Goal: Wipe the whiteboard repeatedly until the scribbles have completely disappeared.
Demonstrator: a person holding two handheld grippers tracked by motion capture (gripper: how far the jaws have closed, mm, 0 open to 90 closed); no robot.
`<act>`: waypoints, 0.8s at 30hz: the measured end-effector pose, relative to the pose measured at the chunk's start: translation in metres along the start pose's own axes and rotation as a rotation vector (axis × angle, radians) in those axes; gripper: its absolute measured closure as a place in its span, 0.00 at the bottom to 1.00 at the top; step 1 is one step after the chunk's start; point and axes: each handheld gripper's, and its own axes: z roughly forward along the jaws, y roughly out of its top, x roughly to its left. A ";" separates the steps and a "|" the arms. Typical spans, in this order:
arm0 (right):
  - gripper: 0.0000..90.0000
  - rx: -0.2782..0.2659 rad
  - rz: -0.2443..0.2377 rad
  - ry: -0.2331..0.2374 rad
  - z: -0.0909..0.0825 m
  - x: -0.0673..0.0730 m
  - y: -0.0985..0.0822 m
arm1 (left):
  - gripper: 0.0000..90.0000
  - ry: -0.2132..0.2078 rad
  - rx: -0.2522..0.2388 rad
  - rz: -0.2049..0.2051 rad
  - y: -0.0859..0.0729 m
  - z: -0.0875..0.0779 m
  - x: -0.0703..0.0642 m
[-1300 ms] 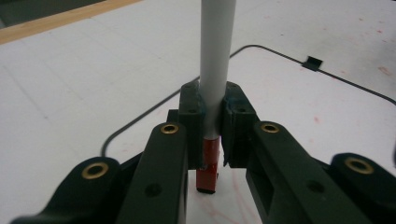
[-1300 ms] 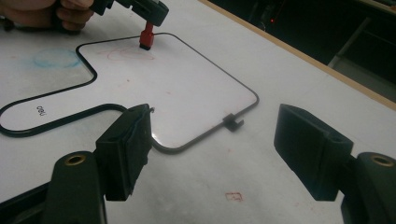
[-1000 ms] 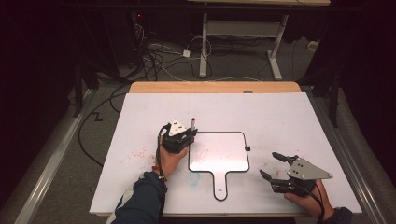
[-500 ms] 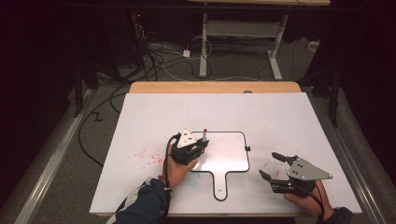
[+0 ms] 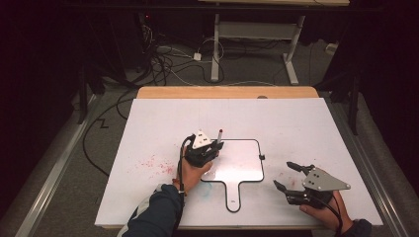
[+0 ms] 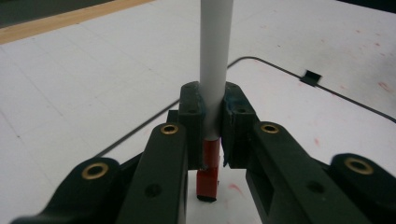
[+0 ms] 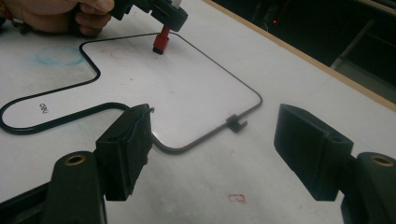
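Note:
My left gripper (image 5: 212,148) is shut on a white marker (image 6: 215,60) and holds it upright; its dark top end (image 5: 220,132) sticks up above the jaws. The marker's red tip (image 6: 208,179) points down at the upper left part of a small paddle-shaped whiteboard (image 5: 239,165). From the right gripper view the red tip (image 7: 161,43) sits at the board's surface (image 7: 187,93), and I cannot tell whether it touches. My right gripper (image 5: 286,177) rests at the front right of the table, off the board's right edge. Its jaws stand open (image 7: 212,140) with nothing between them.
The board lies on a large white tabletop (image 5: 296,123) with red smudges (image 5: 158,165) to the left of my left hand. A small black clip (image 5: 262,157) sits on the board's right edge. A faint blue smear (image 7: 58,55) lies near the board's handle. Cables run across the floor (image 5: 168,64) beyond the table.
My left hand has carried the marker to the right, from beside the board's left edge to over the board. The right gripper has stayed where it was.

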 end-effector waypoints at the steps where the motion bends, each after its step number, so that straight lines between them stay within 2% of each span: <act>1: 0.32 0.003 0.001 -0.001 0.000 0.000 0.000 | 0.88 -0.005 0.002 0.007 0.000 0.001 -0.002; 3: 0.32 0.000 0.002 -0.002 0.000 -0.001 0.000 | 0.88 -0.040 0.009 0.017 0.000 0.001 -0.008; 4: 0.32 0.000 0.002 -0.003 0.000 -0.001 0.000 | 0.88 -0.062 0.017 0.052 0.000 -0.001 -0.018; 8: 0.32 -0.002 0.006 -0.006 -0.002 -0.001 0.000 | 0.88 -0.091 0.026 0.078 -0.003 -0.004 -0.026; 11: 0.32 -0.004 0.003 -0.007 -0.002 0.000 0.000 | 0.88 -0.080 0.032 0.084 -0.003 -0.008 -0.022; 14: 0.32 -0.005 0.000 -0.006 -0.002 0.000 0.001 | 0.88 -0.040 0.019 0.041 -0.004 -0.009 -0.007; 17: 0.32 -0.005 -0.001 -0.006 -0.001 0.000 0.000 | 0.88 -0.026 0.007 0.009 -0.003 -0.006 0.001; 18: 0.32 -0.005 -0.001 -0.006 -0.001 0.000 0.000 | 0.88 -0.025 0.010 0.018 -0.002 -0.003 0.000; 21: 0.32 0.000 -0.001 -0.001 0.001 0.000 0.001 | 0.88 -0.066 0.020 0.035 0.001 0.002 -0.009; 23: 0.32 -0.005 -0.002 -0.004 0.000 0.000 0.001 | 0.88 -0.079 0.035 0.074 0.002 0.001 -0.016; 24: 0.32 -0.005 0.000 -0.003 0.000 0.000 0.001 | 0.88 -0.084 0.035 0.074 0.002 0.001 -0.017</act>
